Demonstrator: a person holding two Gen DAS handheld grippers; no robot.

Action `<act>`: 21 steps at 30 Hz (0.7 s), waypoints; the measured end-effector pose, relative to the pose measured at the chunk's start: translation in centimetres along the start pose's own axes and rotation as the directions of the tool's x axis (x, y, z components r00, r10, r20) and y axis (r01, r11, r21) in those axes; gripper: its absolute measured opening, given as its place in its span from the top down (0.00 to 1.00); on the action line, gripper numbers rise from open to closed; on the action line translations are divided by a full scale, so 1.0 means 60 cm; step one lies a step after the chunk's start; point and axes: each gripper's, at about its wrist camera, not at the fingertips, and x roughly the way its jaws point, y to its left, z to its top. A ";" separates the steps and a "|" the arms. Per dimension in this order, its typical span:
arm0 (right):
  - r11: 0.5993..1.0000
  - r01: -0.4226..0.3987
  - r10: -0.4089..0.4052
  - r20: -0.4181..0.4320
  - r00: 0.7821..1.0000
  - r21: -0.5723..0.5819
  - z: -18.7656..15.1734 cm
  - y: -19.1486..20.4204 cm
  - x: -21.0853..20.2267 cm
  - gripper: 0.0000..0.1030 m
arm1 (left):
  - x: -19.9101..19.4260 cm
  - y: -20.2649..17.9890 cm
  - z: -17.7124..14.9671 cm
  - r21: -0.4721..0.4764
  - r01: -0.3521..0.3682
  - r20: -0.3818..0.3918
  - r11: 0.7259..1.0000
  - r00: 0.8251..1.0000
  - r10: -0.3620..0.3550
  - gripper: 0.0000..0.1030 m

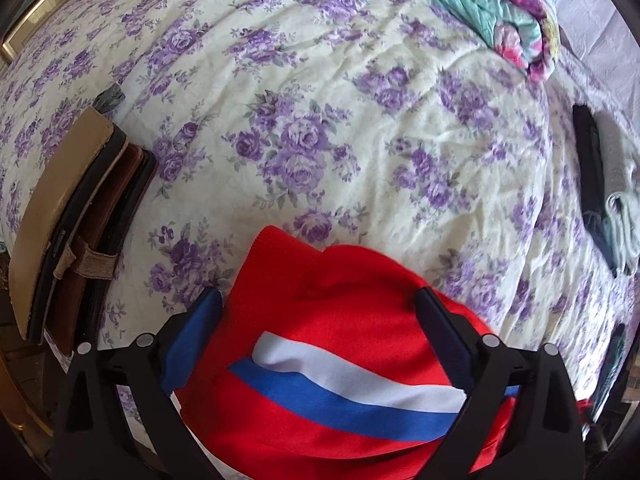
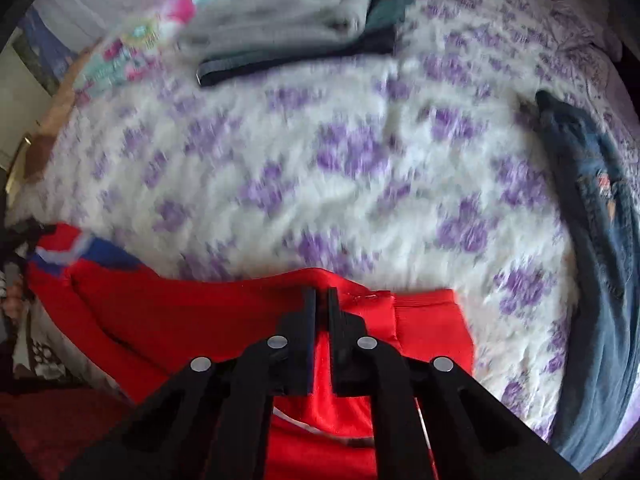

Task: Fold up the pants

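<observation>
Red pants (image 1: 320,288) with a white and blue stripe (image 1: 344,384) lie bunched on the floral bedspread (image 1: 320,100). In the left wrist view, my left gripper (image 1: 316,300) points down over them. It is open wide, one finger on each side of the bunched cloth. In the blurred right wrist view, my right gripper (image 2: 322,292) is shut on the upper edge of the red pants (image 2: 200,320), which rises to a peak at the fingertips. The striped part (image 2: 76,252) trails off to the left.
A folded teal and pink quilt (image 1: 516,12) lies at the far right. Grey and dark folded clothes (image 2: 288,20) lie at the far side, and blue jeans (image 2: 592,220) on the right. A tan and brown bag (image 1: 80,216) sits at the bed's left edge.
</observation>
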 end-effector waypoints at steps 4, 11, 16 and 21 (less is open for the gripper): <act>0.989 -0.016 0.045 0.198 0.979 -0.146 -0.006 0.040 -0.088 0.94 | -0.002 0.003 0.013 -0.009 0.030 -0.008 1.000 1.000 -0.030 0.08; 0.983 0.055 -0.026 -0.169 0.985 0.173 -0.218 -0.105 -0.024 0.88 | 0.000 -0.006 -0.003 0.049 0.007 -0.009 0.999 1.000 -0.007 0.08; 0.878 -0.044 0.068 -0.032 0.997 0.477 -0.154 -0.165 -0.071 0.47 | 0.007 -0.008 0.002 0.055 -0.008 -0.025 0.998 1.000 0.009 0.08; 0.782 0.025 0.002 -0.043 0.999 0.622 -0.113 -0.216 -0.059 0.17 | 0.006 -0.015 0.004 0.058 0.001 -0.025 0.998 1.000 0.000 0.08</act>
